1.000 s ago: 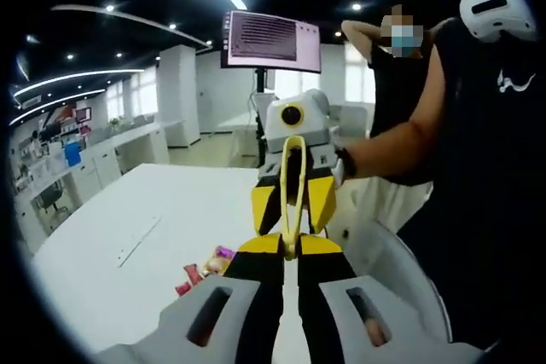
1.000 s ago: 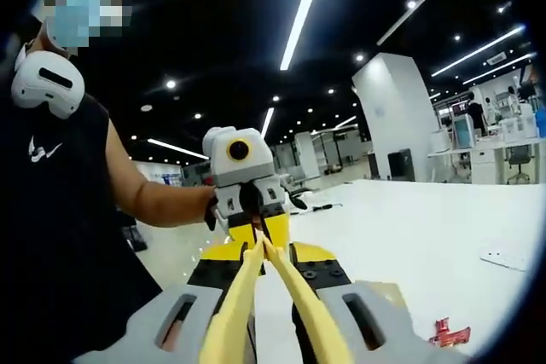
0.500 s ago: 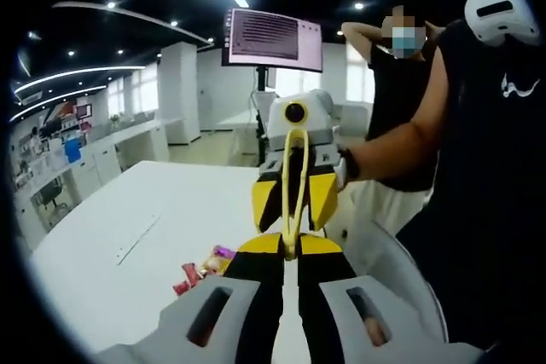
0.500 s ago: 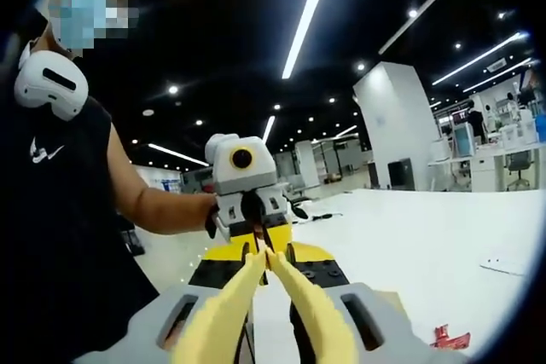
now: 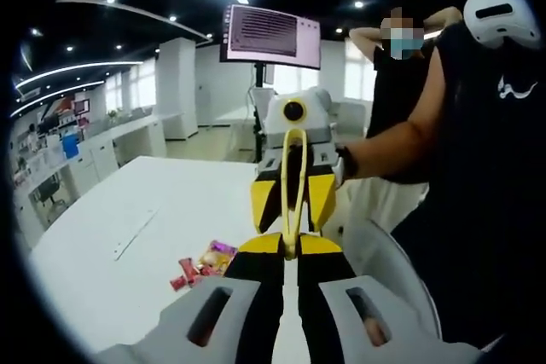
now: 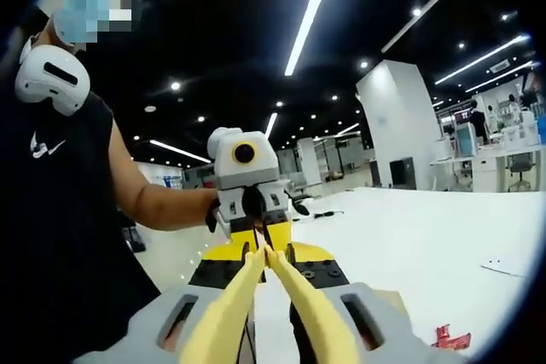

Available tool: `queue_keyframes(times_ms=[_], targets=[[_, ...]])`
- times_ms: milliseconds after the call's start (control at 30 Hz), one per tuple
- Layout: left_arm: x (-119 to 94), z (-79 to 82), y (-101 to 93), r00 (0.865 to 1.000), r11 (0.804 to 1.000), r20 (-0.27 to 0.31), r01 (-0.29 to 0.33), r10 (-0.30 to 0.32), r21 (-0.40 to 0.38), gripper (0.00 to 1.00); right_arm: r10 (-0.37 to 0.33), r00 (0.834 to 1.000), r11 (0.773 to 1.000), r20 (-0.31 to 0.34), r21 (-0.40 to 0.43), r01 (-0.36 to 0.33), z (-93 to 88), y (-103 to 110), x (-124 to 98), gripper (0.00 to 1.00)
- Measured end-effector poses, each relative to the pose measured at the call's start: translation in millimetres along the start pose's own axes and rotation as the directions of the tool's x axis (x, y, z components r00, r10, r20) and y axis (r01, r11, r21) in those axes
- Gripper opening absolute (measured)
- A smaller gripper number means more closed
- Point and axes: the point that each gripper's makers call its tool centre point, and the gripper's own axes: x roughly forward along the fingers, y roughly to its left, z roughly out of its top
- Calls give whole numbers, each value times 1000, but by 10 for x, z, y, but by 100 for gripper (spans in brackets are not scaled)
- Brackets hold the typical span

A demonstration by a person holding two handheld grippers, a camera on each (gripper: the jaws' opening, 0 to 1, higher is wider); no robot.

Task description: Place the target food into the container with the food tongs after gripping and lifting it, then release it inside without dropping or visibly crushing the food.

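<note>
Food packets [image 5: 203,263] lie untouched on worktop [image 5: 128,245]; yellow tongs [image 6: 273,304], held between both grippers' fingers, carry nothing; container unidentified.

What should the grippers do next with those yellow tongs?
Probably lower the yellow tongs toward the snack packets on the white table. The tongs sit held up between the left gripper and right gripper, gripping no food yet.

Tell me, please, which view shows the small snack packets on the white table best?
The left gripper view: the snack packets lie in plain sight on the white table, red ones beside a yellow-and-pink one, just left of the yellow tongs. The right gripper view catches just one red packet at its lower right edge.
</note>
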Motion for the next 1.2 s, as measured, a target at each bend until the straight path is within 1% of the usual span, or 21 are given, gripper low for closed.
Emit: queue_keyframes(times_ms=[133,167,233,300,367,433,467,500,567,600,633,667,767,800,867,967,1000,1033,1100,1133,1200], targets=[[-38,13,15,1000,1000,3,2,-2,2,0,0,1000,1000,9,4,0,19,11,31,17],[-47,-2,10,1000,1000,-4,3,-3,1,0,1,1000,1000,0,3,-1,11,21,51,17],[-63,-8,5,1000,1000,2,7,-7,-7,0,1,1000,1000,10,9,-1,18,18,54,17],[-62,-19,13,1000,1000,-1,3,-3,-5,0,-3,1000,1000,6,14,3,4,22,59,16],[-64,-28,21,1000,1000,1,-6,6,-1,0,-6,1000,1000,-8,0,6,-17,25,62,16],[-60,-11,14,1000,1000,13,-7,7,0,2,-3,1000,1000,-2,22,3,1,10,48,16],[-57,-2,32,1000,1000,19,-21,20,7,6,-5,1000,1000,-2,22,5,5,3,49,17],[-51,10,60,999,999,27,-40,39,30,11,-11,1000,1000,0,19,11,13,-5,45,19],[-54,9,39,999,999,37,-34,33,38,14,-10,1000,1000,-12,3,10,31,-12,34,20],[-51,21,38,998,998,45,-35,33,43,17,-20,1000,1000,-21,-13,20,42,-30,31,21],[-47,28,37,998,998,48,-37,35,42,23,-23,999,1000,-23,-13,22,57,-37,25,21],[-46,37,43,998,998,53,-44,42,41,34,-21,999,1000,-28,-20,20,68,-41,18,22],[-65,108,106,993,996,88,-85,81,39,57,-46,998,998,-33,-54,44,124,-112,-37,23],[-73,115,120,992,995,92,-92,89,37,62,-49,998,997,-34,-57,47,140,-128,-54,23],[-112,116,179,989,992,97,-120,116,33,69,-64,998,996,-28,-63,62,173,-173,-89,24],[-182,50,272,983,987,97,-161,159,10,82,-106,992,988,-63,-115,99,147,-278,-156,25],[-216,17,322,977,982,103,-189,187,6,86,-108,991,988,-77,-115,99,130,-299,-183,25],[-239,-6,349,974,979,103,-205,203,4,91,-114,990,987,-86,-121,103,120,-317,-205,26],[-299,-77,384,969,974,100,-226,227,-16,95,-137,985,983,-109,-141,121,93,-372,-259,26],[-336,-100,400,965,971,110,-237,239,-28,97,-139,984,982,-113,-144,123,90,-389,-288,26],[-386,-148,424,960,967,113,-251,255,-42,99,-157,979,977,-129,-166,135,81,-428,-340,27]])
